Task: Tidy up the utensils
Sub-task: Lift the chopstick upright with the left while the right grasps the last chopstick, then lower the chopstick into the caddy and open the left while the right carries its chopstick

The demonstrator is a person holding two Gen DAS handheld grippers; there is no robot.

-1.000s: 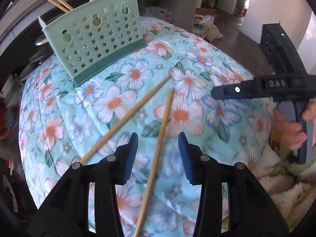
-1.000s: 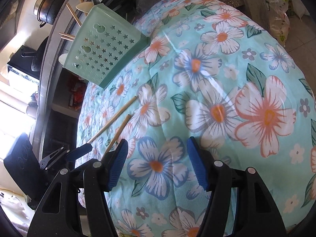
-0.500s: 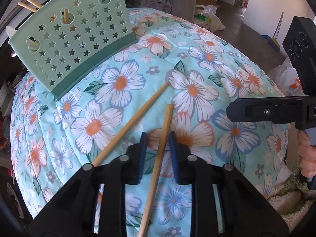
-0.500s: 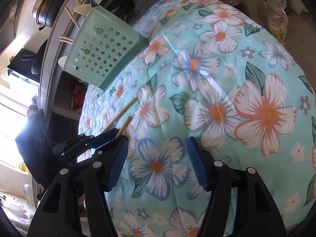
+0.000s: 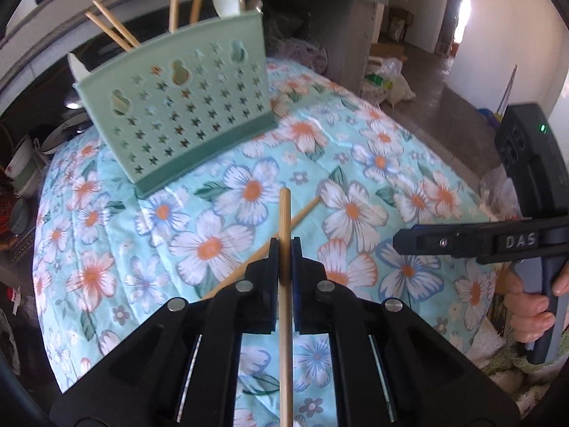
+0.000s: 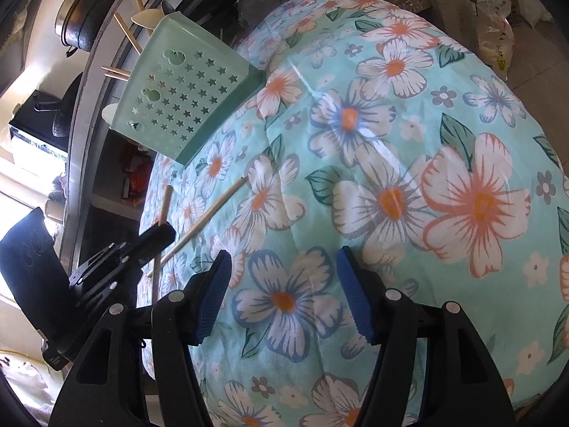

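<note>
Wooden chopstick (image 5: 285, 220) sits clamped, seemingly lifted, in left gripper (image 5: 283, 249).

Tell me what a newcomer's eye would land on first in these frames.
Probably the left tool, centre foreground of its own view, shut on a wooden chopstick that points toward the mint-green utensil holder with star cut-outs at the far edge of the floral cloth. A second chopstick lies flat on the cloth just behind it. The right tool hangs open over the flowers, holding nothing.
</note>
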